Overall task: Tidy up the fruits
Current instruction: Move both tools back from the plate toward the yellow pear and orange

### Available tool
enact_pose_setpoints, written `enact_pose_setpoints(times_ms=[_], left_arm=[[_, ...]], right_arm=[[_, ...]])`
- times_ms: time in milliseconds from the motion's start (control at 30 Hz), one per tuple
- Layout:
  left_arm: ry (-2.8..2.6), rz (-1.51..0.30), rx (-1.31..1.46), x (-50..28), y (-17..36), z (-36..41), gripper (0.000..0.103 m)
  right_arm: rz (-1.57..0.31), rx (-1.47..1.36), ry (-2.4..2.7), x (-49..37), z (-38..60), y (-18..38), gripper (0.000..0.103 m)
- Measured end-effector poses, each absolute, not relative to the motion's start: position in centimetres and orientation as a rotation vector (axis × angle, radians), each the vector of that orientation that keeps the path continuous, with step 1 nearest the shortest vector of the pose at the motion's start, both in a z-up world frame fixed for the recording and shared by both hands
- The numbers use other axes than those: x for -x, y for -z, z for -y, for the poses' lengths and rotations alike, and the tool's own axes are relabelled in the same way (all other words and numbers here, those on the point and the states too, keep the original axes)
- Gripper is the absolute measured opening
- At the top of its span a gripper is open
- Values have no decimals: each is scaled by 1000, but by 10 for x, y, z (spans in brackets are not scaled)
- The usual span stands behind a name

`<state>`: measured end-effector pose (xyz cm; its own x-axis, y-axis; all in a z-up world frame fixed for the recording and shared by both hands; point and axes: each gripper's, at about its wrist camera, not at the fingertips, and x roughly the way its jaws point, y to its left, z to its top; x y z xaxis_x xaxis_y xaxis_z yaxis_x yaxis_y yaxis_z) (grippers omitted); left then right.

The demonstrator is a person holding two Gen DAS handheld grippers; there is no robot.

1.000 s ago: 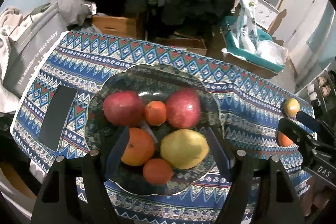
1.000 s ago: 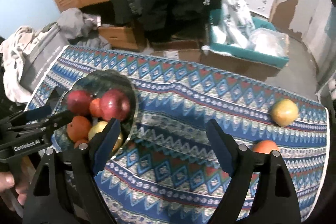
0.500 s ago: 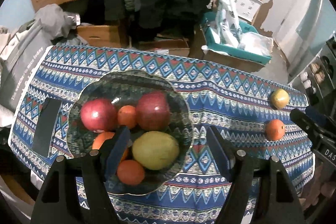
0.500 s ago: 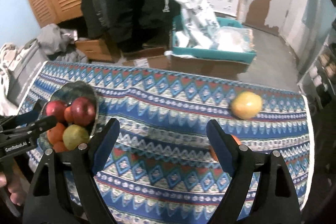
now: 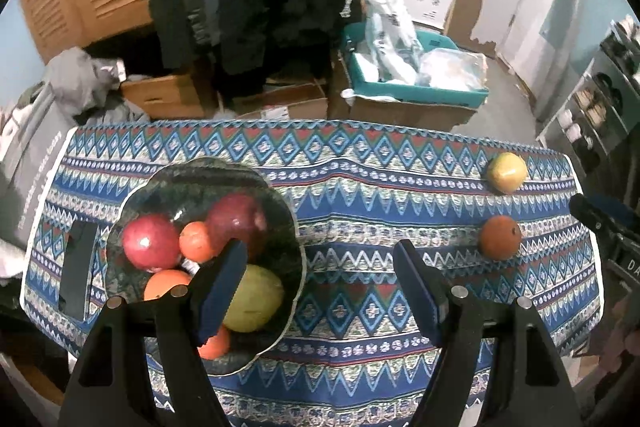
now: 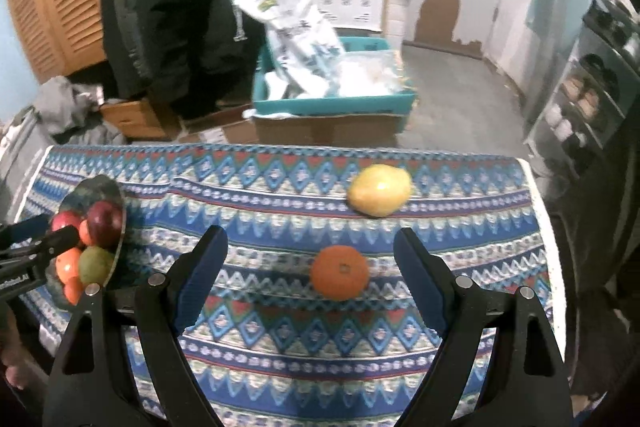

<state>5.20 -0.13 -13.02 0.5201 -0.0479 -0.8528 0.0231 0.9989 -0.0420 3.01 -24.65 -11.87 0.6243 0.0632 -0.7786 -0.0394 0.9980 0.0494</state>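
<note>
two loose fruits: orange (image 6: pixel 340 271) between open right jaws, mango (image 6: pixel 379 195) beyond.

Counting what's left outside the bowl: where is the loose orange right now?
In the right wrist view the orange lies on the patterned tablecloth at centre, just nearer than the yellow fruit, far right of the fruit bowl.

Bare tablecloth (image 6: pixel 280 311) between bowl (image 5: pixel 276 203) and orange (image 6: pixel 340 271); yellow fruit (image 6: pixel 379 195) just behind orange.

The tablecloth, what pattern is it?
The tablecloth has blue zigzag and diamond stripes with red; right wrist view shows it best.
</note>
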Motion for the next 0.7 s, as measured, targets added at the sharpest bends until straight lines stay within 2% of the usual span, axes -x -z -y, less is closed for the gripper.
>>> enact_pose_setpoints(times_ms=[167, 700], left_arm=[[68, -1021, -6, -53, 130, 24, 80], [153, -1051, -130, -60, 149, 101, 80]], right_arm=[[-893, -27, -13, -23, 269, 121, 86], [-911, -25, 99, -11, 324, 137, 88]])
